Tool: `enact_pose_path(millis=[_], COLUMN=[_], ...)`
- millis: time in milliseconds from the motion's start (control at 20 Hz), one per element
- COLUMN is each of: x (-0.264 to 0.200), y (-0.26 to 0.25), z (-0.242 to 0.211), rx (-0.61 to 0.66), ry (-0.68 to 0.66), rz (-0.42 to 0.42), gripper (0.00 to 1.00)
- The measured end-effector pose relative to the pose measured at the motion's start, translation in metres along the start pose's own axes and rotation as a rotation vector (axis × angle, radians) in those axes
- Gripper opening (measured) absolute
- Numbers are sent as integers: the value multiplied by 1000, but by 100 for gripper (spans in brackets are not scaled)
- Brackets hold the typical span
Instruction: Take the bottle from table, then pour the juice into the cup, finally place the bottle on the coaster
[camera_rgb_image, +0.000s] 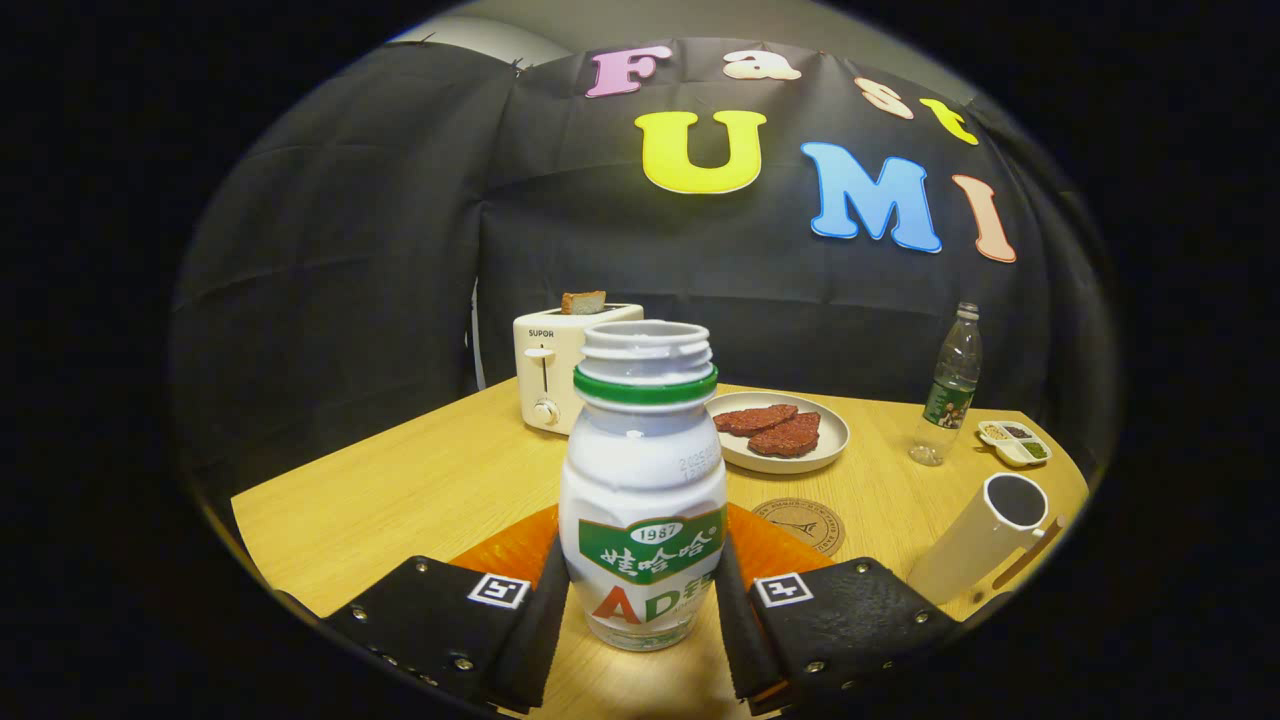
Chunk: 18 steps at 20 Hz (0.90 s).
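A light wooden table is seen across the lower half of the frame. At centre frame a white plastic bottle with a green neck ring, a green label and no cap is stood upright on it, set between the two fingers of the gripper. The fingers are spread to either side of the bottle's lower body, very close to it at lower centre; whether the pads actually press on it cannot be told. A cream toaster with a slice of toast raised from its slot is placed beyond the bottle, left of centre. A white cylindrical cup with a dark inside is found at lower right, just beside the right finger. A cream round plate bearing two reddish-brown meat slices is seen right of the bottle's neck. A clear plastic water bottle with a green label is stood further right. A round brown coaster lies between plate and right finger. A small divided dish is set at far right.
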<state>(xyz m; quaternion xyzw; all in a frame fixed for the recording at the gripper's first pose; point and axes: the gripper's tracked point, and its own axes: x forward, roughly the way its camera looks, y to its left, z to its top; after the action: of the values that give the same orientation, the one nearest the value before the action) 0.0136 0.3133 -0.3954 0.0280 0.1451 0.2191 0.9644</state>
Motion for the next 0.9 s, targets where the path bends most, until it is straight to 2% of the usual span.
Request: enact_pose_path(millis=[100,300,750,900], x=[-19,-27,-23,-20], y=[-7,-33,-90,-97], z=[17,40,41,39], rx=[118,366,765,863], ry=[-26,-47,-71,-68], rz=[-4,-35,-127,-133], gripper=[67,64,64,64])
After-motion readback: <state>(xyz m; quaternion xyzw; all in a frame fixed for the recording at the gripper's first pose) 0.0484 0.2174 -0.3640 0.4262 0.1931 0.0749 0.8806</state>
